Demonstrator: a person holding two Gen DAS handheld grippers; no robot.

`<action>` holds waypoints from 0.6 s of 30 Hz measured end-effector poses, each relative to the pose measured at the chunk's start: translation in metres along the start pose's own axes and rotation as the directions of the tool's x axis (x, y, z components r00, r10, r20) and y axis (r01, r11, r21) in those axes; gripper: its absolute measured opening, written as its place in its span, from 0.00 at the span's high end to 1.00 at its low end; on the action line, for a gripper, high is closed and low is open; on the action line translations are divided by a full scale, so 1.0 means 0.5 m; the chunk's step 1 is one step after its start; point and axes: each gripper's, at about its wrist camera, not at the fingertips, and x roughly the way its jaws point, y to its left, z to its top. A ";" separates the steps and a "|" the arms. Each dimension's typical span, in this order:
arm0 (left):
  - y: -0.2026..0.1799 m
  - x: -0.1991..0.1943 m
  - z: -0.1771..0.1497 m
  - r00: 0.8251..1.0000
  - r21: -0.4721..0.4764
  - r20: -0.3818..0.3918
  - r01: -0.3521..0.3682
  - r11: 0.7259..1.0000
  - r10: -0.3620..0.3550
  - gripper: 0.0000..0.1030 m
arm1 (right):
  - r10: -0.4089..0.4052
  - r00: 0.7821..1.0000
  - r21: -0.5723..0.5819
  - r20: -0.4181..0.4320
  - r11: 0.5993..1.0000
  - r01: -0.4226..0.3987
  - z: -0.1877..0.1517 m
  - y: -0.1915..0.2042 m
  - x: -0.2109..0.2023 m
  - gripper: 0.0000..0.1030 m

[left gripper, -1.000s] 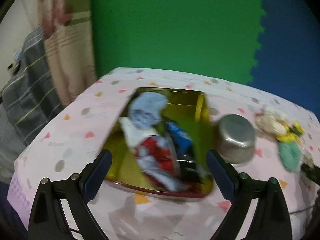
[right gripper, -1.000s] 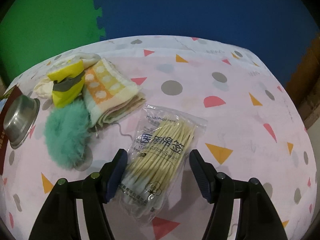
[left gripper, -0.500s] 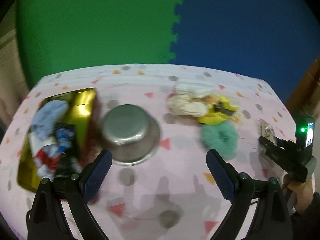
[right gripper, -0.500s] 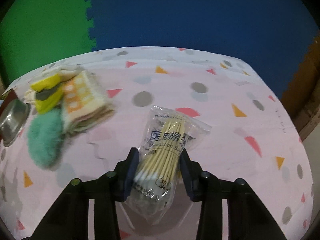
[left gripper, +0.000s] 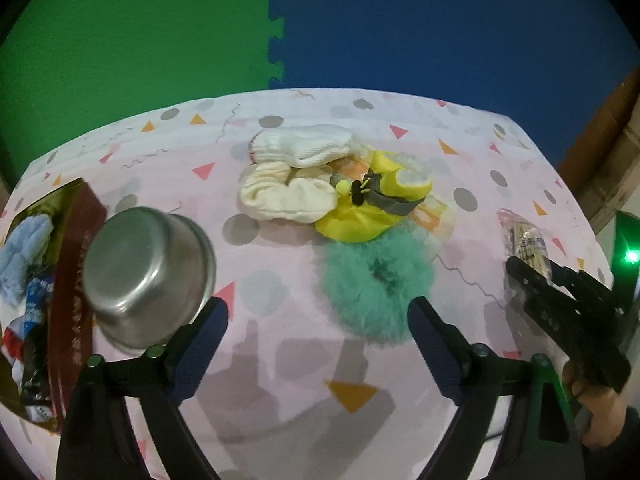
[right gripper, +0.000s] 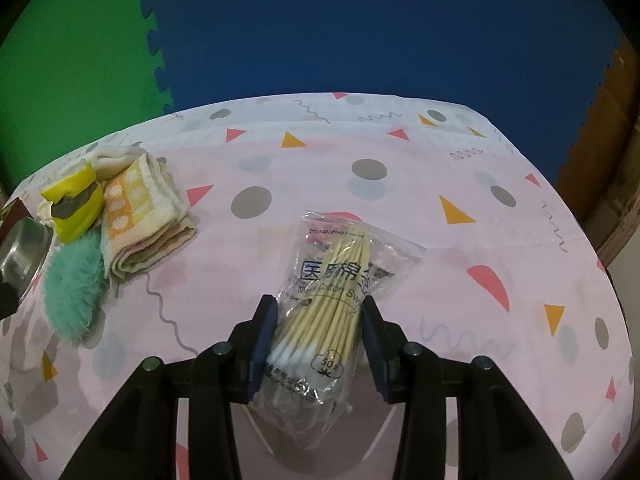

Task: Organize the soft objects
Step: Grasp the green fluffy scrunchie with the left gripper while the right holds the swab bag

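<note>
— Two foam wall mats back the scene, green (left gripper: 132, 28) on the left and blue (left gripper: 452, 20) on the right, joined by a jigsaw seam. What's below them?

— One counter (left gripper: 280, 364) under a pale pink cloth printed with triangles, dots and squiggles. At its left edge sits a gold-lined tin (left gripper: 70, 280) with a dark red wall, already holding soft cloth pieces. Just beside it stands an upturned steel bowl (left gripper: 146, 276).

— And the soft things still out?

— Mid-counter, a heap: white socks (left gripper: 298, 174), a yellow pouch (left gripper: 370, 204), a checked towel (right gripper: 140, 216), with a teal fluffy scrunchie (left gripper: 376, 280) touching its near side.

— The left tongs (left gripper: 318, 344)?

— Wide apart with nothing between them, hovering above bare cloth just short of the scrunchie; the jaws have just drawn in a little.

— The right tongs (right gripper: 318, 340)?

— Clamped on a clear packet of cotton swabs (right gripper: 332, 300), pads pressing both sides of its lower half, at the counter's right side. The jaws have only just closed on it. A hand (left gripper: 600, 412) grips the handle.
</note>
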 end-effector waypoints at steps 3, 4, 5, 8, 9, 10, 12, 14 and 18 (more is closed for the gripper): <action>-0.004 0.028 0.015 0.999 -0.014 -0.034 0.005 1.000 -0.006 0.34 | 0.000 1.000 0.001 0.000 1.000 0.000 0.000 0.009 -0.001 0.58; -0.003 0.036 0.017 0.999 -0.022 -0.044 0.016 1.000 -0.017 0.36 | 0.002 1.000 0.003 0.000 1.000 -0.002 -0.001 0.010 -0.002 0.58; -0.002 0.045 0.020 0.998 -0.033 -0.059 0.023 0.999 -0.025 0.41 | 0.003 1.000 0.004 0.000 1.000 -0.003 -0.001 0.009 -0.002 0.58; 0.001 0.067 0.022 0.994 -0.058 -0.093 0.051 0.997 -0.056 0.44 | 0.006 1.000 0.006 -0.001 1.000 -0.006 0.000 0.007 0.000 0.58; 0.000 0.073 0.022 0.993 -0.063 -0.099 0.055 0.997 -0.061 0.44 | 0.006 1.000 0.006 -0.001 1.000 -0.006 0.000 0.007 -0.001 0.58; -0.001 0.078 0.022 0.993 -0.063 -0.103 0.056 0.996 -0.063 0.45 | 0.006 1.000 0.006 -0.001 1.000 -0.006 0.000 0.007 -0.001 0.58; -0.007 0.087 0.024 0.991 -0.053 -0.106 0.077 0.996 -0.082 0.50 | 0.008 1.000 0.008 -0.001 1.000 -0.008 0.000 0.006 0.000 0.57; -0.015 0.100 0.027 0.990 -0.037 -0.118 0.079 0.996 -0.083 0.57 | 0.010 1.000 0.009 -0.001 1.000 -0.010 0.000 0.007 0.000 0.57; -0.024 0.106 0.029 0.990 -0.007 -0.113 0.080 0.997 -0.080 0.80 | 0.010 1.000 0.010 -0.001 1.000 -0.010 0.000 0.008 0.000 0.57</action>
